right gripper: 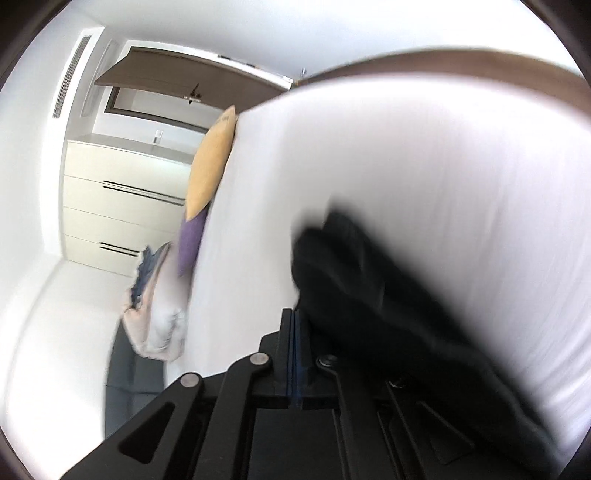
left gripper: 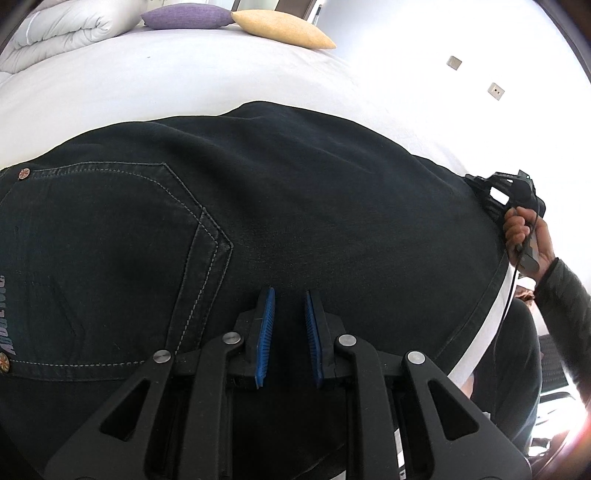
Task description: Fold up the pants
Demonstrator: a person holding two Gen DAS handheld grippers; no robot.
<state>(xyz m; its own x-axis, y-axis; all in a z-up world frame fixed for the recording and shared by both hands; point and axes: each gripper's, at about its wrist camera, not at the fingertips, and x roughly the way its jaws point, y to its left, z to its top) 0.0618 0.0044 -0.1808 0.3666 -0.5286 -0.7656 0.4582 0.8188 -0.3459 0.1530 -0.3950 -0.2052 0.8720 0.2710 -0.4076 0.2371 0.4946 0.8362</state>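
Dark black jeans (left gripper: 295, 206) lie spread on the white bed (left gripper: 184, 81), with a stitched back pocket (left gripper: 110, 229) at the left. My left gripper (left gripper: 290, 299) hovers just over the seat of the jeans, its blue pads apart and nothing between them. The right gripper body (left gripper: 509, 192) shows at the jeans' right edge, held by a hand. In the blurred right wrist view my right gripper (right gripper: 295, 325) has its pads pressed together, with the dark jeans fabric (right gripper: 388, 295) lying against its right side; whether cloth is pinched I cannot tell.
A purple cushion (left gripper: 184, 16), a yellow cushion (left gripper: 284, 29) and a folded white duvet (left gripper: 55, 33) sit at the far end of the bed. White drawers (right gripper: 122, 206) stand beyond. The person's sleeve (left gripper: 565, 314) is at the right.
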